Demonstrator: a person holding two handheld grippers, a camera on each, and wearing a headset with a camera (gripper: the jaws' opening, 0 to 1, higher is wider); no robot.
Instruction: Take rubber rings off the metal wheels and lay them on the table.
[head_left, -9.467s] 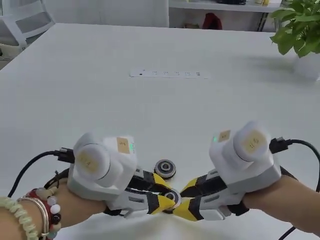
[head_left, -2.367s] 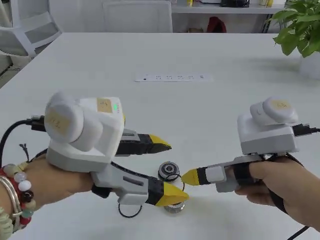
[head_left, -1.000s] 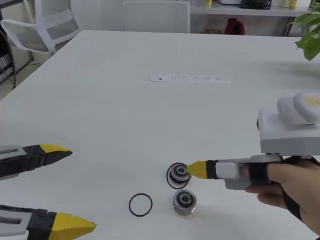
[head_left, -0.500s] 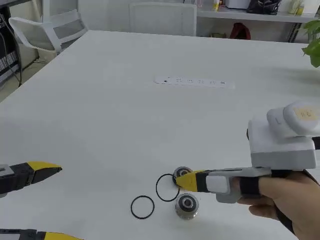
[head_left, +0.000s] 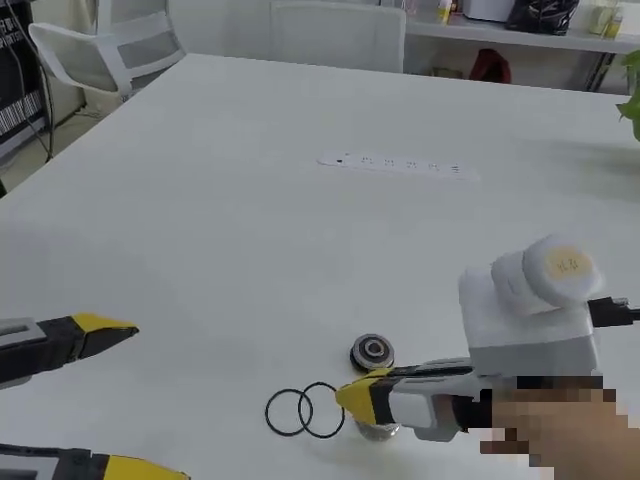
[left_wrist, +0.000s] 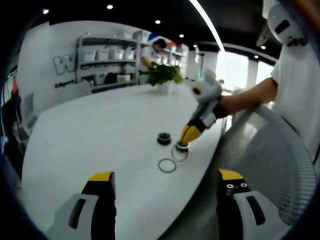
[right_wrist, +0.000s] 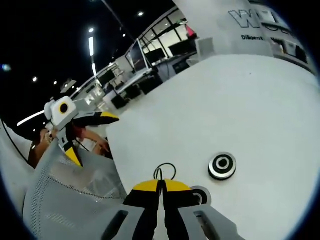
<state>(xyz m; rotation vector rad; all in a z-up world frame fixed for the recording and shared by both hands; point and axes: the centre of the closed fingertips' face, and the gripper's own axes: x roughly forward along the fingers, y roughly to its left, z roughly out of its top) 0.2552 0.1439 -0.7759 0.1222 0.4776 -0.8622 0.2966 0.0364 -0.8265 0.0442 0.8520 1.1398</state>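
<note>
My right hand-held gripper (head_left: 347, 396) sits low over the worktop (head_left: 300, 230), and I read that as the laying-down step. The second rubber ring (head_left: 323, 409) lies flat right at its tips, and just past it, overlapping its far edge, lies the first rubber ring (head_left: 286, 412). Putting the two side by side keeps the freed rings together and away from the wheels.

The near metal wheel (right_wrist: 202, 195) sits just beside this gripper's jaws, partly tucked under them in the head view. The far metal wheel (head_left: 372, 351) stands a little further off on the same side. Neither seems to carry a ring now, so I judge the stripping done and only the release left.

In the right gripper view the jaws are pressed together with no gap, and the thin black loop of the second ring rises straight from between the yellow tips. It looks pinched there by its near edge, though the contact is too fine for me to be certain.

My left hand-held gripper (left_wrist: 165, 177) is held well back from the work with its jaws spread wide. It holds nothing and touches nothing. From its own view, both rings and the wheels lie well ahead of it, with the right gripper beyond them.
</note>
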